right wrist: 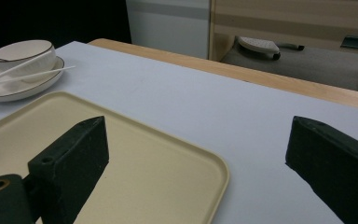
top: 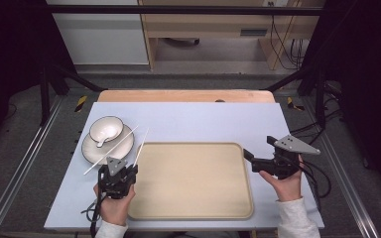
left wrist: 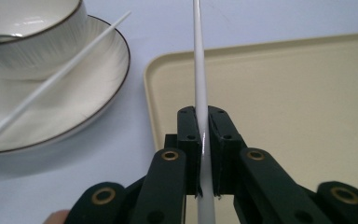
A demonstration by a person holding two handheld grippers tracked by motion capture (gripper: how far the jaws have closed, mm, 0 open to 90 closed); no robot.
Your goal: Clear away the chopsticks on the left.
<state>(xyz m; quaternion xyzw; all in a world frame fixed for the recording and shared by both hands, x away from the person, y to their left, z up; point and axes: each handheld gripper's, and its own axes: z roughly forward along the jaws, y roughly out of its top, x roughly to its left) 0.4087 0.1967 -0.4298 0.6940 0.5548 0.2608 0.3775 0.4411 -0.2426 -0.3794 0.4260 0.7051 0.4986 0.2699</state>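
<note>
Tray (top: 193, 183) lies bare; plate (top: 93, 151) and bowl (top: 106, 129) crowd its left.

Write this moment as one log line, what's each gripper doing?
left gripper: shut on chopstick | right gripper: open, over tray edge | other chopstick: on plate

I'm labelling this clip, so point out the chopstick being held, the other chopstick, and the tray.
held chopstick (left wrist: 199, 70), left gripper view, shaft above the fingers.
other chopstick (left wrist: 56, 79), left gripper view, mid-shaft across the plate.
tray (top: 198, 147), high view, far rim.
</note>
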